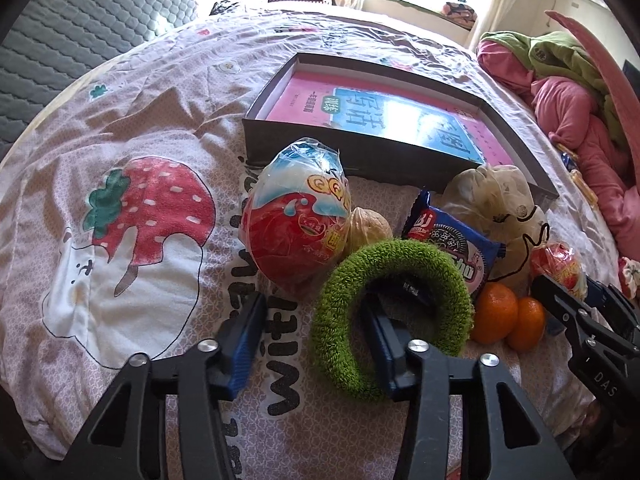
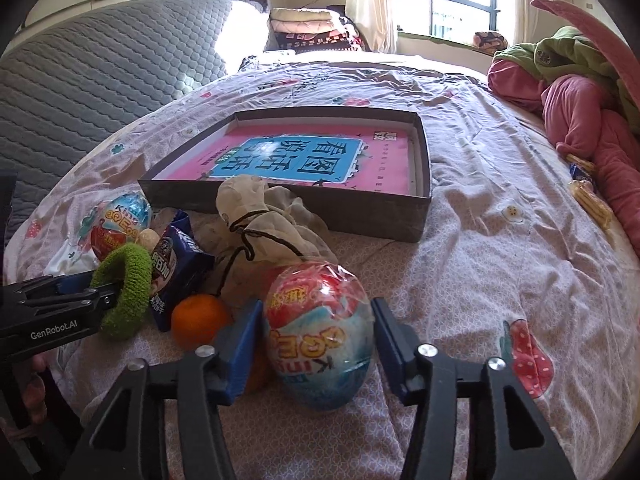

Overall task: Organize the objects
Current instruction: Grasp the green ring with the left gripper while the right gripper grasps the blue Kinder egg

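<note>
My left gripper (image 1: 312, 305) stands open over a fuzzy green ring (image 1: 400, 256) on the bedsheet. Its right finger is inside the ring, its left finger outside, and sheet shows between that pad and the ring. My right gripper (image 2: 318, 332) is shut on a wrapped red and blue toy egg (image 2: 320, 344) that rests on the bed, both pads against its sides. Behind the ring lie a second toy egg (image 1: 296, 232), a walnut (image 1: 368, 228), a blue cookie pack (image 1: 448, 244), a drawstring pouch (image 1: 496, 204) and two tangerines (image 1: 496, 312).
A shallow dark box (image 2: 280, 204) holding a pink and blue book lies behind the pile. Pink and green clothes (image 2: 580, 112) are heaped at the right, with snack packets (image 2: 592, 200) beside them. A grey quilted mattress (image 2: 80, 80) leans at the left.
</note>
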Tool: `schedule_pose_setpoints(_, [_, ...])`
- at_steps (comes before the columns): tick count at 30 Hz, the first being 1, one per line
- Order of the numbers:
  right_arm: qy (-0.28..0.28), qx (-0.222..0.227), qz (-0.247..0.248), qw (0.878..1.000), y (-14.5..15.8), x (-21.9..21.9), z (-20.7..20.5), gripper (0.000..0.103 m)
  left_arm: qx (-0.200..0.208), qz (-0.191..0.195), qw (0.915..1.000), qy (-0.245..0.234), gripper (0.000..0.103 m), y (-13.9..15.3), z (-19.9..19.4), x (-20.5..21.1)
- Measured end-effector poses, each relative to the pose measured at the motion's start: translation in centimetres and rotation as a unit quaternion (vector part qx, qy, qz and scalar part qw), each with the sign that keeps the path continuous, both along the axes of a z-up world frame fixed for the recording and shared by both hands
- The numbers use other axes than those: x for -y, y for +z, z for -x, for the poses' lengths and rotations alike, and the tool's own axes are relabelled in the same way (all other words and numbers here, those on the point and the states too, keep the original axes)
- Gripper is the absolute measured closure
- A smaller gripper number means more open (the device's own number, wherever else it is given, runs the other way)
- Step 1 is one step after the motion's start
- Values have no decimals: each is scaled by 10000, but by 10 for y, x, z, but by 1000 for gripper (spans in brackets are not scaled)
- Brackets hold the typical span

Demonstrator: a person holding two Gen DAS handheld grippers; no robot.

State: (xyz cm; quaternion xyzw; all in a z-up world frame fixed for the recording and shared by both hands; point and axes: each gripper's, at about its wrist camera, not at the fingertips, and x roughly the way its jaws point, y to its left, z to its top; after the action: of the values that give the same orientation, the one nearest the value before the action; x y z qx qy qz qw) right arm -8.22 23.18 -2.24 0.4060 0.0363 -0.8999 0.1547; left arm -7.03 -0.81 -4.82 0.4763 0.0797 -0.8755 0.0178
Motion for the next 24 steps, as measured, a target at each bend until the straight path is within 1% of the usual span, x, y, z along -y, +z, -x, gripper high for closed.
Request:
schedule_pose_setpoints(1, [-3, -13, 24, 10000, 0, -1, -1, 50, 12, 24, 10000, 11, 66, 0, 0, 0])
schedule_pose_setpoints(2, [-12, -19, 81, 10000, 1, -2, -1, 50, 25, 33, 10000, 23, 68, 0, 0, 1])
schedule_pose_setpoints(4, [-62, -28, 192, 9998, 0, -5, -2, 51, 40, 0, 10000, 59, 79, 0, 0, 4])
schedule_pose_setpoints(7, [-146, -45, 353, 9993, 1, -12, -4, 51, 39, -108, 9999, 98, 88, 1, -1, 8])
schedule_pose_setpoints(10, [-238, -178, 430, 9986, 5, -17, -8, 51, 13, -226, 9997, 75, 89, 3, -4, 10])
schedule_pose_setpoints(16, [-327, -354, 606, 9970, 12, -24, -13, 51, -106, -322, 9993, -127, 90, 11, -14, 6])
schedule_pose_setpoints(24, [-234, -548, 772, 9952, 23, -21, -20, 51, -340, -255, 9985, -354, 90, 26, -27, -3])
